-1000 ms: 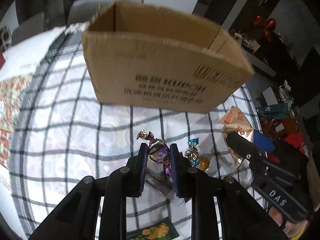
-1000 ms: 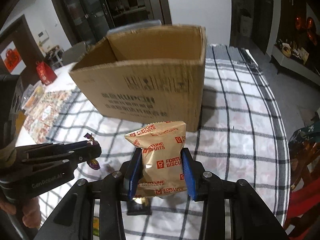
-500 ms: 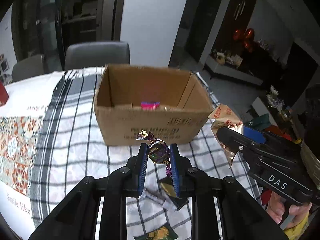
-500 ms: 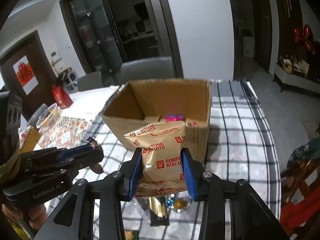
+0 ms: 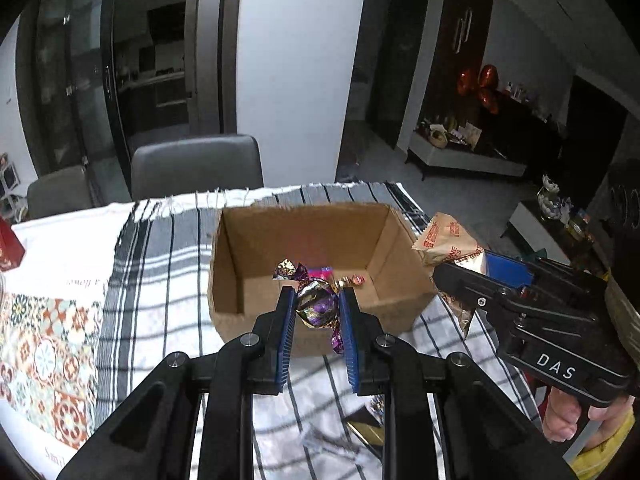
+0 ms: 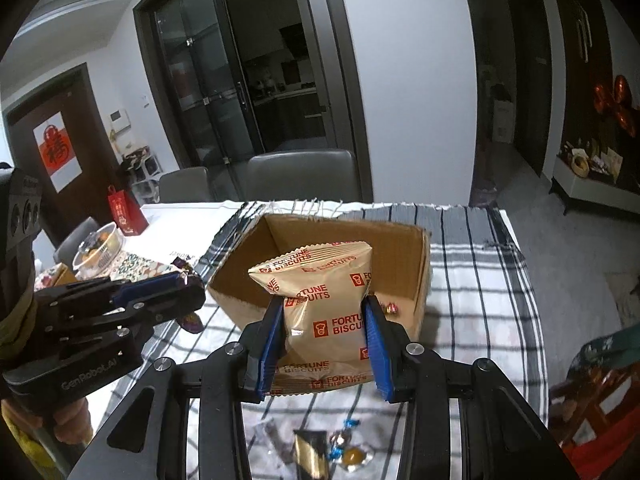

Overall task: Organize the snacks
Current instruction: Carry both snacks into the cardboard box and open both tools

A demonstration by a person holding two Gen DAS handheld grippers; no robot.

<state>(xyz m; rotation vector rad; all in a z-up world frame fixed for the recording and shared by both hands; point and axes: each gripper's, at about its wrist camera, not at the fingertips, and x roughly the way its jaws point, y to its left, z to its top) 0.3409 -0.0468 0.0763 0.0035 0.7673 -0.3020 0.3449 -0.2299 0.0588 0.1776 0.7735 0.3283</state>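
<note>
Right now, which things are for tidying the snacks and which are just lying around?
For the job:
left gripper, shut on the purple candy
right gripper, shut on the biscuit packet
cardboard box, with sweets already inside
loose sweets on the checked cloth

Just lying about:
red gift bag
plastic tub
grey chair

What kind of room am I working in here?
Most likely a home dining area: a table with a checked tablecloth, grey upholstered chairs pulled up to it, and glass doors that seem to open onto a kitchen.
</note>
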